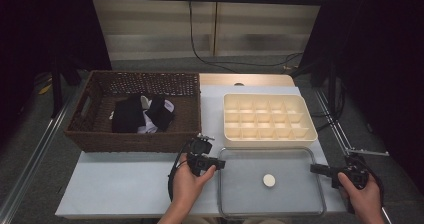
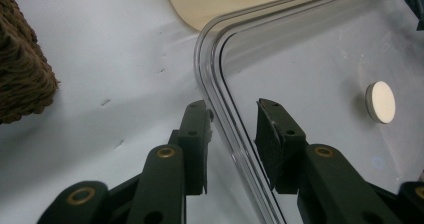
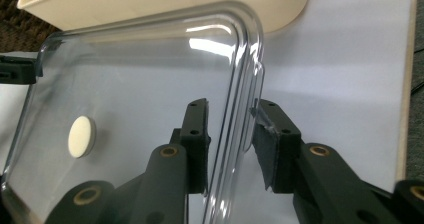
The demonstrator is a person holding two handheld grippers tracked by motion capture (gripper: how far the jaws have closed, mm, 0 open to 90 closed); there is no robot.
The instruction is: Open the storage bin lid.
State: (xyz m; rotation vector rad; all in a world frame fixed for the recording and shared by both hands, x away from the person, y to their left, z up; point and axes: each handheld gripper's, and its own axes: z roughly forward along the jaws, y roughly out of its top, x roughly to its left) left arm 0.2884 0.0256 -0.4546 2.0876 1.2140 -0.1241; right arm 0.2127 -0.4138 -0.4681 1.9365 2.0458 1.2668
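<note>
A clear plastic tray (image 1: 270,149) lies flat at the table's front centre, with a small white disc (image 1: 269,180) on it. My left gripper (image 1: 221,162) is at the tray's left edge. In the left gripper view its jaws straddle the clear rim (image 2: 210,49) with a gap on either side, so the left gripper (image 2: 232,109) is open. My right gripper (image 1: 312,168) is at the tray's right edge. The right gripper (image 3: 227,106) is open too, and the rim (image 3: 250,44) runs between its jaws. The disc (image 2: 381,102) (image 3: 81,136) lies loose inside.
A cream compartment tray (image 1: 268,140) stands just behind the clear tray. To the left is a brown wicker basket (image 1: 132,140) holding black and white cloth items (image 1: 142,114). Bare white tabletop (image 1: 125,179) lies front left. Cables run across the floor behind.
</note>
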